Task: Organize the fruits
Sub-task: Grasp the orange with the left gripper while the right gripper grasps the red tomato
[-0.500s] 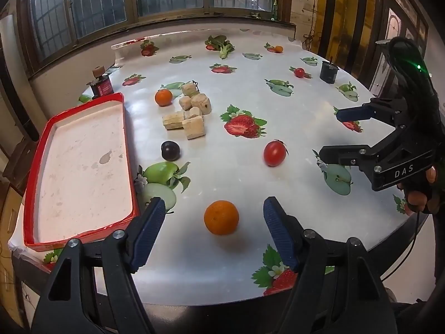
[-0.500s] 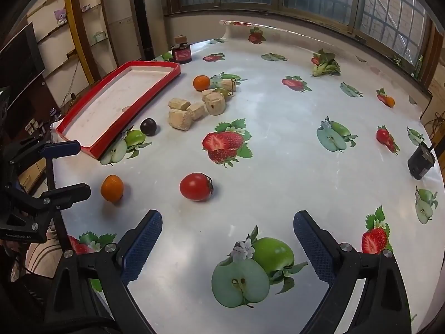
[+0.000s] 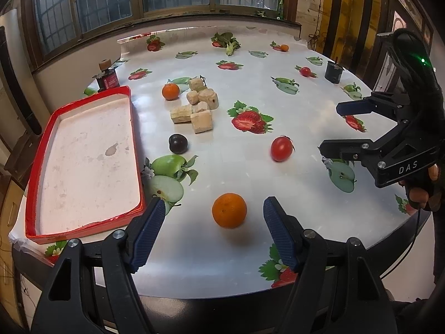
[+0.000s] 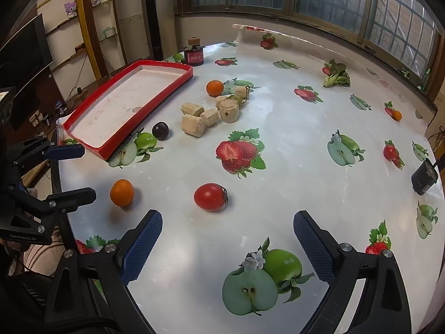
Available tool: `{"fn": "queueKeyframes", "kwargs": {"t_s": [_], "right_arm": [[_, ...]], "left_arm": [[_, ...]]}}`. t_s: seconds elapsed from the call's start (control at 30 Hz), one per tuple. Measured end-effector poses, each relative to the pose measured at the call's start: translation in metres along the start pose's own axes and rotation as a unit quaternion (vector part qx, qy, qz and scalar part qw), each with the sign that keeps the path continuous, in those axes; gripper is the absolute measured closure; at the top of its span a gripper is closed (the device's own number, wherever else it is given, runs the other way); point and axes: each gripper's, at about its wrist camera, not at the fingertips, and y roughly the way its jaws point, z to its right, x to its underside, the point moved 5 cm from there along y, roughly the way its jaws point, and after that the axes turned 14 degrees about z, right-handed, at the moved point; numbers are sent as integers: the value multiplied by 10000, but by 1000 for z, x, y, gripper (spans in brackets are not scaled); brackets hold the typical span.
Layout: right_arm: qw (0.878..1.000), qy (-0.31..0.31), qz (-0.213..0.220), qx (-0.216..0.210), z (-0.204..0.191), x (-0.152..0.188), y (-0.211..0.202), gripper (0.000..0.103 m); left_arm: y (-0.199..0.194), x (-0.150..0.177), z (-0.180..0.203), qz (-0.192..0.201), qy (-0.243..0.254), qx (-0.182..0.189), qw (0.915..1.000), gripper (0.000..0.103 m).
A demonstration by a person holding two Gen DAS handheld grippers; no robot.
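Nearer orange (image 3: 229, 210) between left tongs (image 3: 213, 232).

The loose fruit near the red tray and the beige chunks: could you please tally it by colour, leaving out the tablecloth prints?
Orange: 2, the near orange and the far orange
Red: 1, the tomato
Dark purple: 1, the plum
Total: 4

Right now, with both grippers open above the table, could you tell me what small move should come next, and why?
Probably lower the left gripper around the near round orange fruit: it lies loose just ahead of the open jaws, and the red-rimmed rectangular tray alongside holds no fruit yet.
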Motion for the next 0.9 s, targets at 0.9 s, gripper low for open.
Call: {"fn": "queueKeyframes", "kwargs": {"t_s": [0.9], "right_arm": [[9995,71,-171,-272,-9,7,38,9]], "left_arm": [[36,17,0,-406,-92,207,9989,30]]}}
